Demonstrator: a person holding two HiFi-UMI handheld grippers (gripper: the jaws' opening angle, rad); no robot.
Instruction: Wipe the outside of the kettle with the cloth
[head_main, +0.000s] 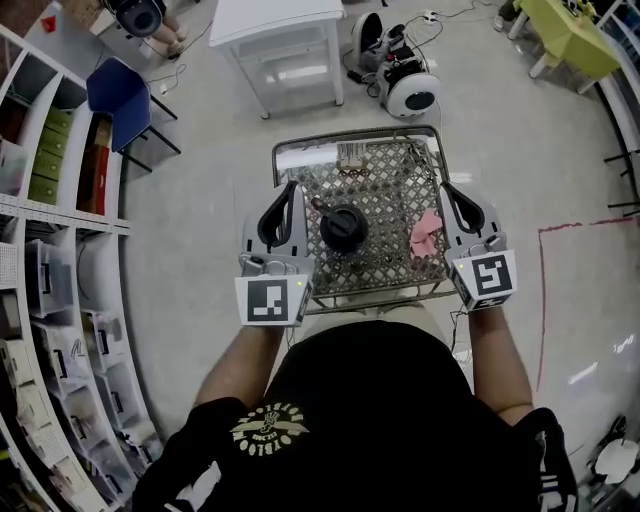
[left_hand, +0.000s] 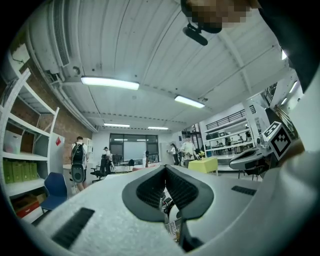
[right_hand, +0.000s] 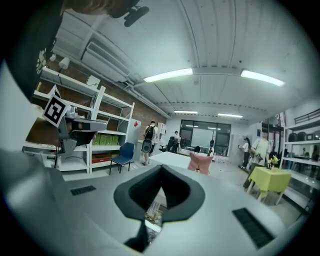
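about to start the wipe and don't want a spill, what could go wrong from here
1. The cloth lies loose near the right edge of the table, and the right gripper is shut and empty. Reaching for it without opening first could shove it off.
2. The kettle stands free on that small table. Wiping it without the left gripper steadying it could slide or tip it.

The head view looked steeply down from close above onto the mesh table (head_main: 358, 134), left gripper (head_main: 291, 188) and right gripper (head_main: 448, 188). Each gripper view faced level across the room along its own jaws. Both shared the far windows (left_hand: 132, 149) and the yellow table (left_hand: 202, 164).
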